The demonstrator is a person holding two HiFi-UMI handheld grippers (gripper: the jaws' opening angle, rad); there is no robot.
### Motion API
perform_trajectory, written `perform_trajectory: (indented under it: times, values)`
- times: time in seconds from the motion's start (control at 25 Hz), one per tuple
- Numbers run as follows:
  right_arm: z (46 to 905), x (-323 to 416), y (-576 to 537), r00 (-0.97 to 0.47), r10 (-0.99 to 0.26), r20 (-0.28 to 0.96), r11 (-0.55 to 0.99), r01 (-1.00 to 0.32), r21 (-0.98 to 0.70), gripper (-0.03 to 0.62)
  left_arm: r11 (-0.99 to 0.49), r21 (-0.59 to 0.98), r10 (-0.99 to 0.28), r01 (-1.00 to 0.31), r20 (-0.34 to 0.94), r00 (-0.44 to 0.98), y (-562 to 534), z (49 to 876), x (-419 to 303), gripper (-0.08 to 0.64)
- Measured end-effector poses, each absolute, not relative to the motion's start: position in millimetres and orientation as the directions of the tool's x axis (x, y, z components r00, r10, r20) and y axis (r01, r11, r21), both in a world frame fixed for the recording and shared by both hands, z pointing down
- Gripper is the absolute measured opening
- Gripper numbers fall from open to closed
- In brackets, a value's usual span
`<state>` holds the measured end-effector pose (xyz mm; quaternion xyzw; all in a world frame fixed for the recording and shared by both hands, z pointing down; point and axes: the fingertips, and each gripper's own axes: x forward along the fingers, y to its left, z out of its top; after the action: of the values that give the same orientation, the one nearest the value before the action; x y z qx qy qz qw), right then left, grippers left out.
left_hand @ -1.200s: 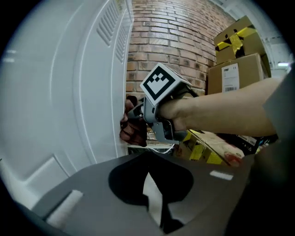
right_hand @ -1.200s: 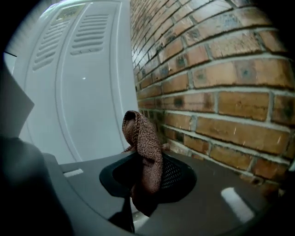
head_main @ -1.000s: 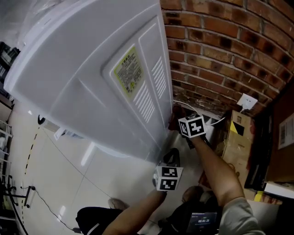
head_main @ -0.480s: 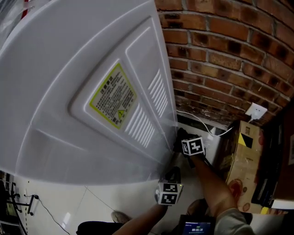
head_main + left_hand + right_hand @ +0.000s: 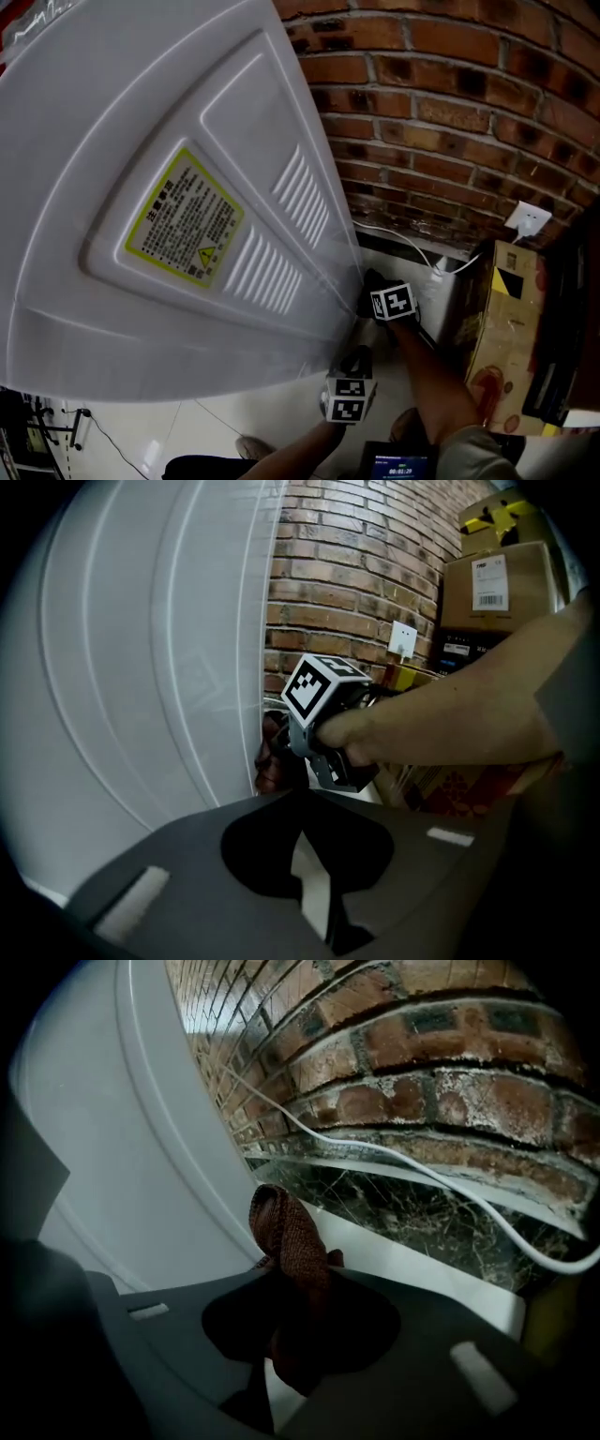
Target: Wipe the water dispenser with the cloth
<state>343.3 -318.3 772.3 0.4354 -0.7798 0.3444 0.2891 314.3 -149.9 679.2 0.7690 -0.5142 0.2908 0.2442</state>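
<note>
The right gripper (image 5: 292,1288) clamps the rust-brown woven cloth (image 5: 286,1227) low beside the white plastic water dispenser (image 5: 131,1157), apparently to wipe its rear edge. The left gripper (image 5: 302,808) hangs closed, empty.

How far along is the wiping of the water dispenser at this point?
Done: nothing provable; the white water dispenser shows no wipe marks or wet streaks. In hand: the right gripper is shut on the brown cloth, held at the dispenser's lower corner beside the brick wall; the left gripper is empty, jaws together. Left: probably most of the broad panel, including the yellow label and vents.
</note>
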Motion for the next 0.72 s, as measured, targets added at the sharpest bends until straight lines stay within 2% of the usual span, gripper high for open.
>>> perform_trajectory:
  times: [0.32, 0.56, 0.72]
  values:
    - [733, 365, -306, -0.438, -0.544, 0.715, 0.329, -0.896, -0.298, 0.101, -0.370, 0.086, -0.666, -0.925, 0.670, 0.329, -144, 657, 322, 0.000]
    - [656, 379, -285, -0.421, -0.648, 0.635, 0.341, -0.906, -0.251, 0.101, -0.390, 0.094, -0.717, -0.916, 0.594, 0.366, -133, 610, 326, 0.000]
    - [594, 362, -256, -0.433, -0.681, 0.590, 0.366, -0.900, -0.238, 0.101, -0.405, 0.077, -0.731, -0.911, 0.571, 0.374, -122, 567, 300, 0.000]
